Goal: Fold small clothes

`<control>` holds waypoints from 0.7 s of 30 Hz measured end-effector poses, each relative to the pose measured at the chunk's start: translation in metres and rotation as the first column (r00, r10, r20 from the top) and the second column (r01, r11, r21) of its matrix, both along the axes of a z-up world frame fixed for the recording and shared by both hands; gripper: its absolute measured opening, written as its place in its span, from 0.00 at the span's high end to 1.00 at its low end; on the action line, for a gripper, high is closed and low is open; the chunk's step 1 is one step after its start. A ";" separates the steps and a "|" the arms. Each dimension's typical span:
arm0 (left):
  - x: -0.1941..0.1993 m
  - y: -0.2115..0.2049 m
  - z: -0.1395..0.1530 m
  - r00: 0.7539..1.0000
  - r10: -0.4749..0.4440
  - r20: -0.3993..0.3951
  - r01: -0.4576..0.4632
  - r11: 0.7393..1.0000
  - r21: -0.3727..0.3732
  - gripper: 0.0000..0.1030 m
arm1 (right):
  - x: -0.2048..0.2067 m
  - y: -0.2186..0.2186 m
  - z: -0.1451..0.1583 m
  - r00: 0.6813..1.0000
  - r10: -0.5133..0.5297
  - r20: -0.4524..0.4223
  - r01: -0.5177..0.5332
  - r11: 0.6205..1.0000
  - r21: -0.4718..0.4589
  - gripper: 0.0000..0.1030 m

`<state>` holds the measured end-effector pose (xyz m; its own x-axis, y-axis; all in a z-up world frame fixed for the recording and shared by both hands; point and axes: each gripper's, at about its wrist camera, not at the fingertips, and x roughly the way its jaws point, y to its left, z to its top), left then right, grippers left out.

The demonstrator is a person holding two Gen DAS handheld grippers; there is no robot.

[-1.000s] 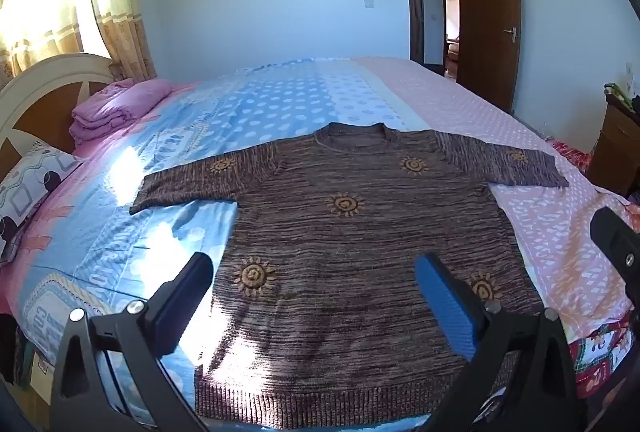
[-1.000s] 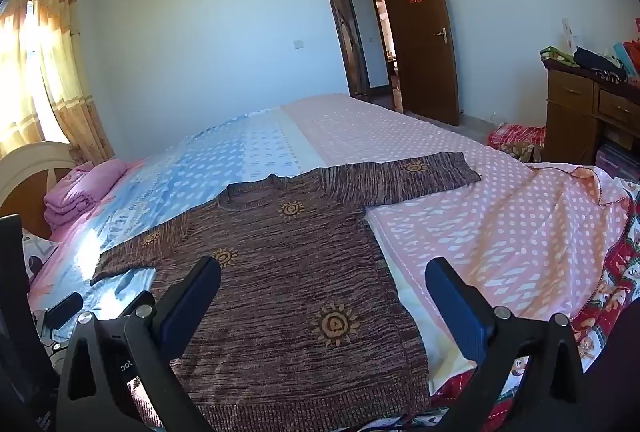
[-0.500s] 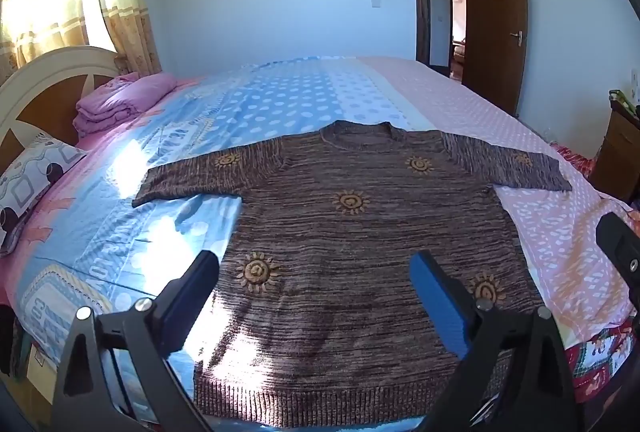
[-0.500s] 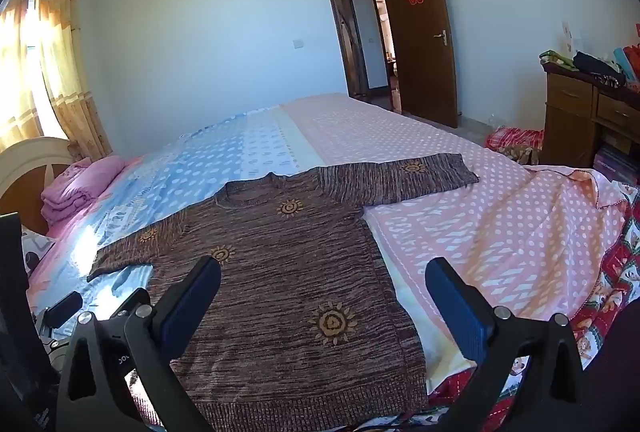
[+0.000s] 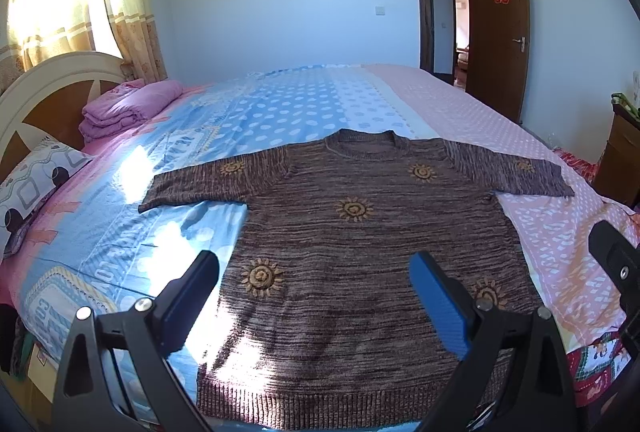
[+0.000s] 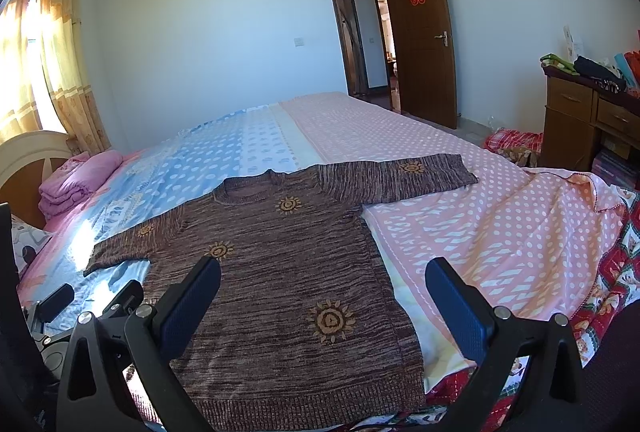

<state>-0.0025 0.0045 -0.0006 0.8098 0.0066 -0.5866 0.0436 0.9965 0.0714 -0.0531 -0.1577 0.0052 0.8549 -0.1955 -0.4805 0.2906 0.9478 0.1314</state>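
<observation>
The bed (image 5: pixel 120 232) fills most of both views, its cover blue with pale dots toward the headboard side and pink with white dots toward the foot. Spread flat across it, with the ribbed hem along the near edge of the bed and the neckline pointing to the far edge, lies the sweater (image 5: pixel 360 252), brown knit with orange sun motifs. Its body sits roughly across the seam between the blue and pink halves; one sleeve (image 5: pixel 192 184) runs out over the blue cover, the other sleeve (image 6: pixel 400 180) over the pink.

The knit looks thick, soft and limp, fairly light, and not slippery; it should drape and sag when lifted and may stretch if pulled by one point. Good places to take hold are probably a sleeve cuff or the shoulder seam together with the hem corner on the same side, pinching both layers so the fold turns over cleanly.

The left gripper (image 5: pixel 314 286) hovers above the hem near the bed's near edge, fingers spread wide and holding nothing. The right gripper (image 6: pixel 324 290) hovers likewise, over the sweater's pink-side edge, fingers wide apart and empty.
</observation>
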 end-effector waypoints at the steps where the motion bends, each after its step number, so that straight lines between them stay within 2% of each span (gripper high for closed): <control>1: -0.001 -0.001 0.000 1.000 0.000 0.001 0.000 1.000 0.004 0.05 | 0.000 0.000 0.000 1.000 0.000 -0.002 0.000 1.000 -0.001 0.01; 6: -0.001 -0.004 0.000 1.000 -0.008 0.004 0.008 1.000 0.024 0.05 | 0.001 0.000 0.000 1.000 0.000 -0.005 0.000 1.000 -0.006 0.01; 15: -0.002 0.001 0.000 1.000 -0.001 0.006 0.001 1.000 0.006 0.04 | 0.006 0.004 -0.005 0.999 -0.003 -0.043 0.001 0.999 -0.034 0.01; 21: -0.003 0.001 0.000 1.000 -0.001 0.004 0.001 1.000 0.005 0.04 | 0.004 0.006 -0.004 0.999 0.002 -0.037 -0.004 0.999 -0.044 0.01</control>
<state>-0.0052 0.0057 -0.0011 0.8122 0.0086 -0.5833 0.0441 0.9961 0.0762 -0.0494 -0.1519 0.0015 0.8373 -0.2150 -0.5027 0.2919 0.9532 0.0785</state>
